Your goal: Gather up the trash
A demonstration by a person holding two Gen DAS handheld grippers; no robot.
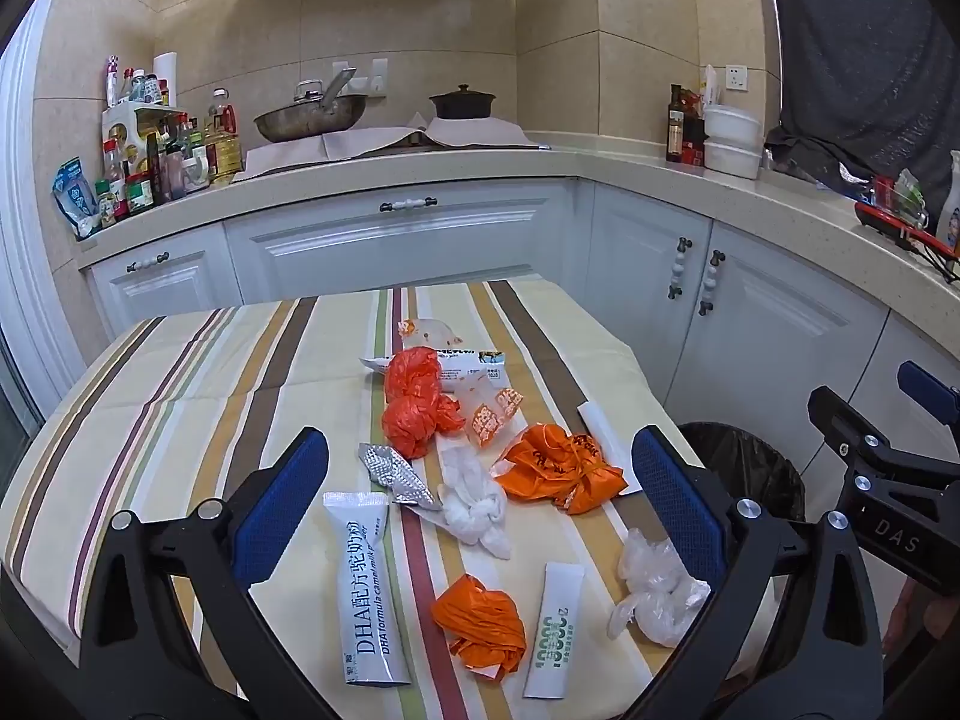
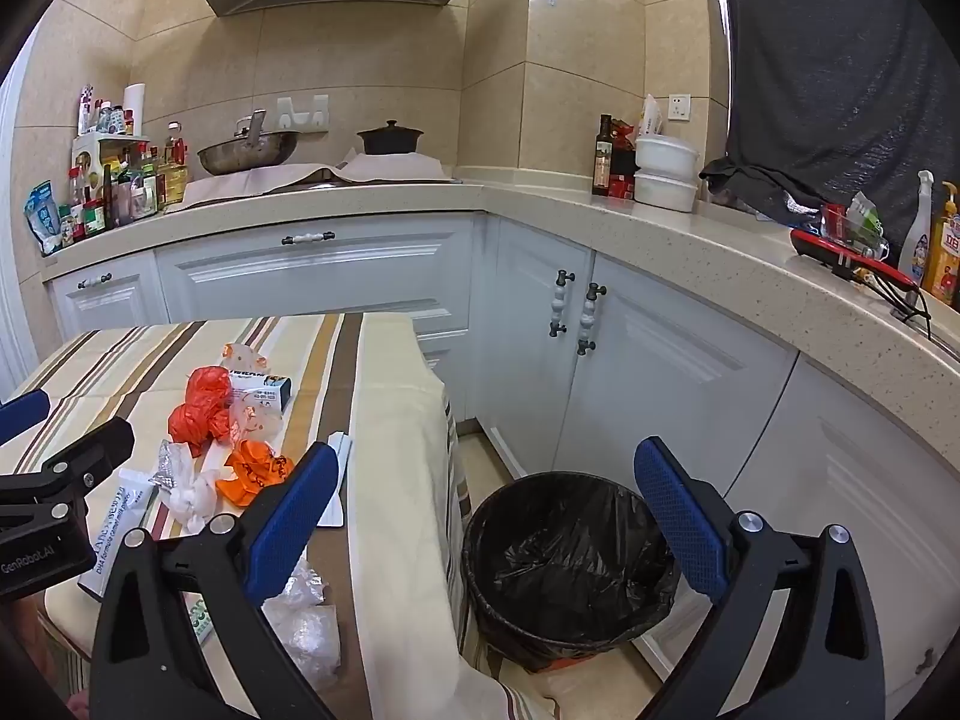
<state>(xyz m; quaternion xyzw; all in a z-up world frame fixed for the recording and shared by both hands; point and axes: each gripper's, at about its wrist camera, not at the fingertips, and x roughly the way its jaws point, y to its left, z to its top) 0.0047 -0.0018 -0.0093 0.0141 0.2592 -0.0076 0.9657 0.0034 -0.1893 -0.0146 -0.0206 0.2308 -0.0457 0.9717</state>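
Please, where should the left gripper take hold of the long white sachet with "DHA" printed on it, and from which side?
Probably across the narrow width, near the middle of the DHA sachet. It lies flat on the striped tablecloth, lengthwise away from the open left gripper, so come from above, one finger on each long edge.

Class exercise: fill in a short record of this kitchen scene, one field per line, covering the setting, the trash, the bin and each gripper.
Setting: striped tablecloth on a table by white kitchen cabinets
Trash on table: orange bags, white sachet, clear plastic, foil blister pack
Bin: black-lined trash bin on the floor beside the table, nothing visible inside
Left gripper: open, empty, above the trash
Right gripper: open, empty, toward the bin
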